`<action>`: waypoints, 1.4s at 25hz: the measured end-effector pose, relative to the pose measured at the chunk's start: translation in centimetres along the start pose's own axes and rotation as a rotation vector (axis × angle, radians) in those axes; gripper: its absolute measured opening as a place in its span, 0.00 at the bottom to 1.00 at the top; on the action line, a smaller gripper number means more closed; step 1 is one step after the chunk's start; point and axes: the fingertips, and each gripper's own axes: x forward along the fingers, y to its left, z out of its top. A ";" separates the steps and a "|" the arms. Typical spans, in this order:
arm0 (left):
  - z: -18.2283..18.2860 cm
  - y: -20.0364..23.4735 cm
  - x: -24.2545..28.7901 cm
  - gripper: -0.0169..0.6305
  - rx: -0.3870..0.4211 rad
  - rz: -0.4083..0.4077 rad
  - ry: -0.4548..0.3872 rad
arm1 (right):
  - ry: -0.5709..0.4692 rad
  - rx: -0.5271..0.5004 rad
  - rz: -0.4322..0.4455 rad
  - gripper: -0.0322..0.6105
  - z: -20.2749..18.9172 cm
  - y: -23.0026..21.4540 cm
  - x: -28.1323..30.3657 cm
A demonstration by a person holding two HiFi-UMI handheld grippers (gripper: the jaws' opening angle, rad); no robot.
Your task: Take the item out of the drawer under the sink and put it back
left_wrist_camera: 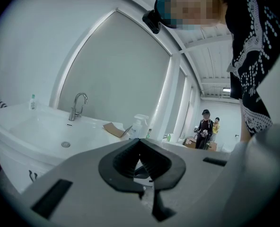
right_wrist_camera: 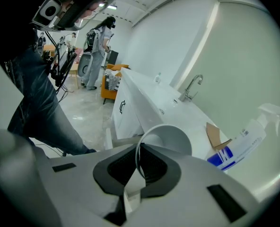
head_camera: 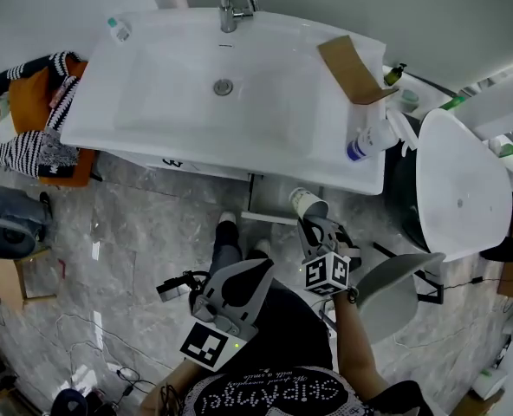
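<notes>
A striped cloth (head_camera: 22,137) lies over an orange seat at 9 o'clock in the head view, on the grey stone-patterned floor (head_camera: 126,232). Just right of it, a small green-capped bottle (head_camera: 118,29) stands on the near-left corner of the white sink (head_camera: 152,102), at about 11 o'clock. The faucet (head_camera: 233,3) sits at 12 o'clock, with the drain (head_camera: 223,86) below it in the basin.

The left gripper (head_camera: 250,269) hangs at 6 o'clock, well clear of the sink. In the left gripper view its jaws meet at the tips with nothing between them (left_wrist_camera: 141,141), and it points level toward the basin rim. Two people stand far off at 3 o'clock in that view.

To its right, the right gripper (head_camera: 311,224) is clamped on the rim of a white paper cup (head_camera: 308,204), angled downward. The cup is in the air in front of the sink's lower edge, at about 5 o'clock from the drain. The right gripper view shows the cup wall (right_wrist_camera: 166,138) pinched between the pads, mouth facing the camera. The white cabinet front (right_wrist_camera: 123,105) stands beyond at 10 o'clock; whether a drawer is open I cannot tell.

A folded piece of cardboard (head_camera: 350,69) rests on the sink's right side at 1 o'clock, and a spray bottle (head_camera: 369,139) with a blue label lies by the right edge at 2 o'clock. A white oval fixture (head_camera: 460,189) stands at 3 o'clock
</notes>
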 end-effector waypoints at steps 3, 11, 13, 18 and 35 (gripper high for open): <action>-0.2 0.3 -0.1 0.03 -0.007 0.006 0.006 | 0.007 -0.007 0.006 0.09 -0.1 0.0 0.5; -0.6 1.1 -0.4 0.03 -0.041 0.037 0.020 | 0.028 0.000 0.025 0.09 -0.7 0.1 1.5; -0.7 1.3 -0.3 0.03 -0.046 0.041 0.024 | 0.034 0.008 0.030 0.09 -1.0 0.2 1.8; -0.8 1.7 -0.4 0.03 -0.058 0.052 0.041 | 0.045 0.018 0.036 0.09 -1.5 0.1 2.7; -1.2 3.1 -0.1 0.03 -0.102 0.075 0.066 | 0.094 0.032 0.088 0.09 -3.1 0.5 5.9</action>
